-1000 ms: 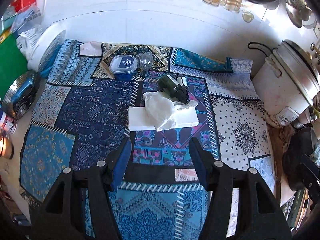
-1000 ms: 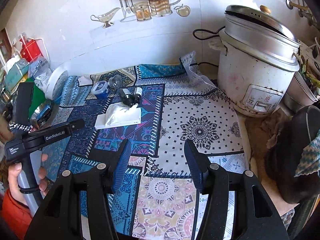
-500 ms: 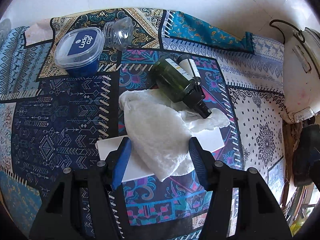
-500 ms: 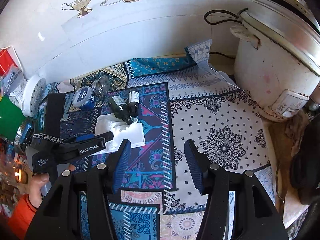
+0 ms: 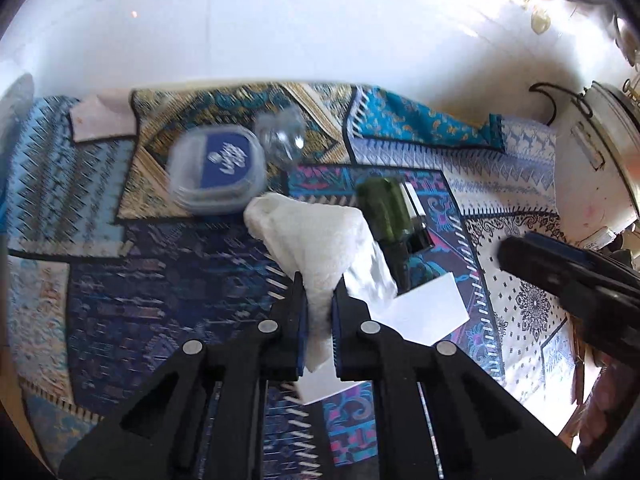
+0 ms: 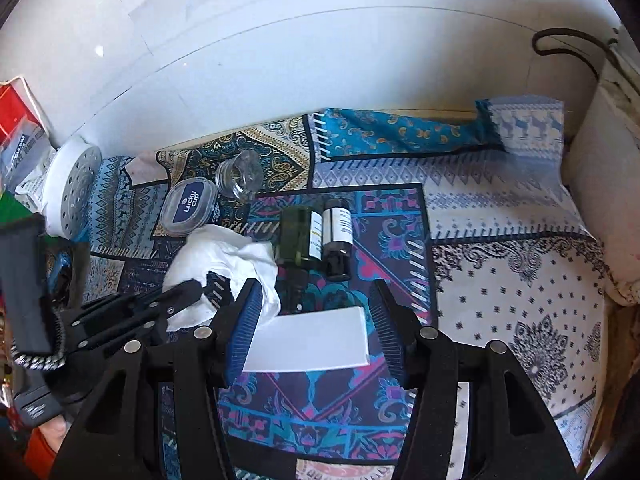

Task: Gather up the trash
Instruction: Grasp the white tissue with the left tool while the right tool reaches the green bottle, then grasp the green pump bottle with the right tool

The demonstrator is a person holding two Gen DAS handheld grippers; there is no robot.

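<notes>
1. Left wrist view: the left gripper (image 5: 318, 312) is closing, its pads already pinching the white tissue (image 5: 316, 240) between them; judged best lifted straight up, clear of the green bottle (image 5: 386, 208) just ahead-right.
2. Right wrist view: the right gripper (image 6: 316, 320) stands part-open, empty, straddling a white card (image 6: 308, 344) on the worktop (image 6: 520, 280).
</notes>
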